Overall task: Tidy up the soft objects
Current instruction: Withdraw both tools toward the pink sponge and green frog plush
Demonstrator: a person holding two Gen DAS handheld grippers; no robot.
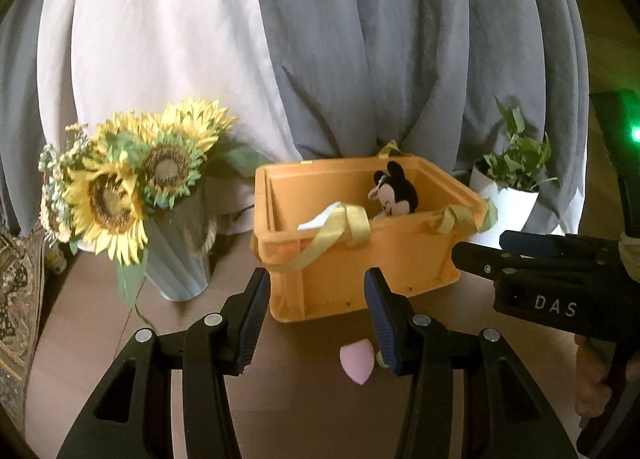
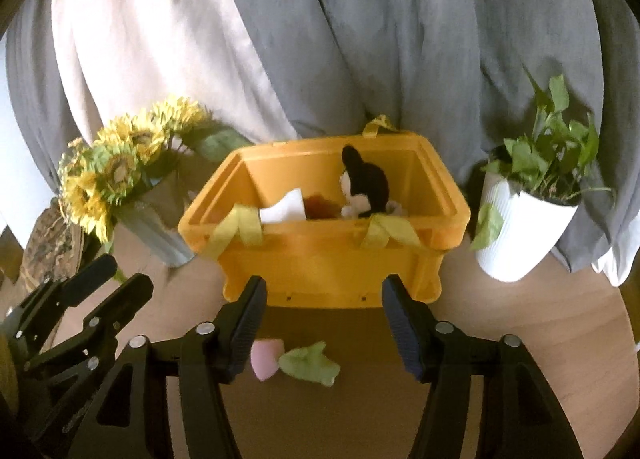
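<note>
The left hand-held gripper [image 1: 316, 319] hangs over the desk [image 1: 300, 419] with its jaws parted and nothing between them; a pink sponge [image 1: 356, 363] lies on the desk just inside its right finger, not touched. The right hand-held gripper [image 2: 324, 323] is likewise released and empty, its jaws apart. Below and between its fingers lie the same pink sponge [image 2: 264, 359] and, touching it on the right, a green soft piece [image 2: 312, 369].

Just beyond both grippers stands the orange bin [image 2: 328, 263], open at the top, with yellow ribbon handles [image 2: 240, 231] draped over its near rim. Inside it a black-and-white mouse plush [image 2: 366, 191] sits upright toward the far right, a white cloth [image 2: 286, 209] lies at the left by the near wall, and a brown soft thing [image 2: 320, 207] rests between them.

Left of the bin stands a pale ribbed vase [image 1: 180, 259] of sunflowers [image 1: 120, 195], near the bin but apart from it. To the right, a white pot [image 2: 520, 235] holds a leafy green plant [image 2: 548, 147]. Grey and white curtains [image 2: 320, 39] hang behind everything. At the far left edge sits a patterned cushion [image 1: 16, 299].

In the left view, the right gripper reaches in from the right edge, with a hand [image 1: 592, 383] on its grip.
</note>
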